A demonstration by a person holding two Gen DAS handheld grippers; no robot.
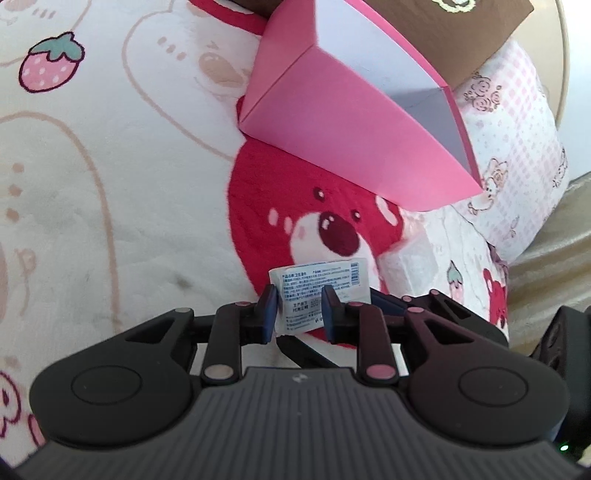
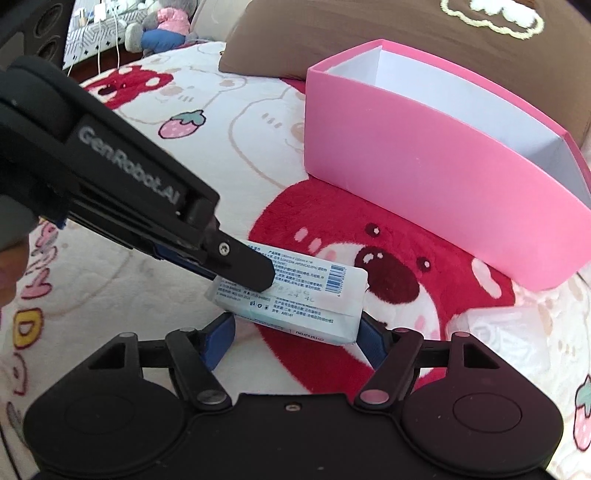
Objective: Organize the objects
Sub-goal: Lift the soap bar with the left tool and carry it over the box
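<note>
My left gripper was clenched on a small flat packet of wipes, its blue pads pinching the packet across its narrow width so the printed label faced up at me. I judged that grip was chosen to keep the soft pack from folding: held at one end, it stuck out ahead of my left jaws, stiff enough to stay level.

My right gripper sat lower and stood unclenched. The packet lay between its blue fingers, one corner near the right-hand pad, but I could not say either pad pressed on it. It looked placed to steady or take over the pack, not yet to carry it.

The packet was glossy plastic film, white and pale blue, with fine print and a barcode, pillow-shaped with crimped ends.

Ahead of both jaws, and somewhat to the right, stood the pink box: rigid card, matte pink outside, plain white inside, open-topped and long. As far as its inside showed, nothing was in it, so it seemed the likely home for the packet.

Beneath everything lay a plush blanket, cream with strawberries and a red bear face, soft enough to let things sink a little. A brown cushion leaned beyond the box.
</note>
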